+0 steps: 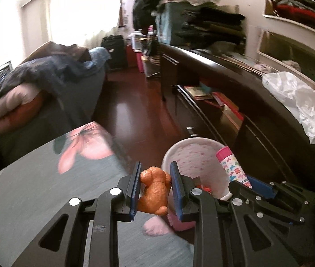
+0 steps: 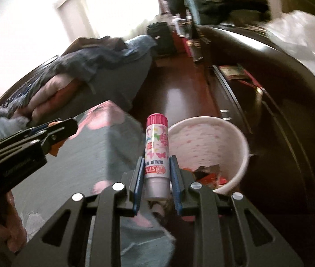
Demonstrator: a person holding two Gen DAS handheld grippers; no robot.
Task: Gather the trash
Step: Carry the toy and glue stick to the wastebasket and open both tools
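One orange toy dog [image 1: 155, 190], one glue stick [image 2: 157, 158], each clamped beside one bin [image 2: 245, 153].

plastic bag [image 2: 299, 35] blurred, bin [image 1: 170, 155] part hidden

We see a bed with a grey floral bedspread [image 1: 46, 184] and heaped blankets [image 1: 35, 80]. Beside it runs our dark wooden cabinet [image 1: 235, 73], topped with folded clothes [image 1: 213, 26].

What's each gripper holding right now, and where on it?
Left gripper clamps the orange dog toy by its sides. Right gripper grips the glue stick near its base.
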